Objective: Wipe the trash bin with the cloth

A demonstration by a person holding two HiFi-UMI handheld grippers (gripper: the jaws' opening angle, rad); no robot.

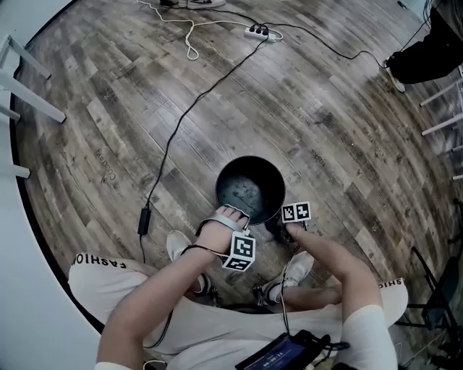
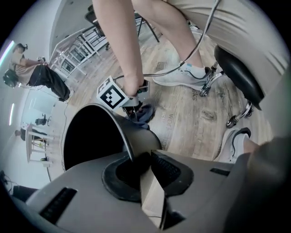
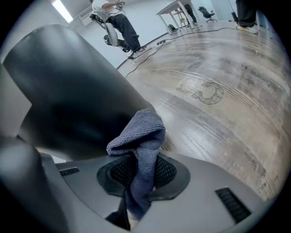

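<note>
The left gripper (image 2: 144,167) grips the trash bin (image 2: 132,136) by its rim; the right gripper (image 3: 141,178) clamps the cloth (image 3: 142,132) (bunched, blue-grey).

Grey-brown wood-plank floor (image 1: 325,123), white power strip (image 1: 258,32), white furniture legs (image 1: 25,92) at left

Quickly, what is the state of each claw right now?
Left claw: closed on the rim of the trash bin.
Right claw: closed, holding the cloth.

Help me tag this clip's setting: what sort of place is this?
Probably an open office or lab room: bare plank floor, a power strip lying on it, a white desk and office chair beyond.
</note>
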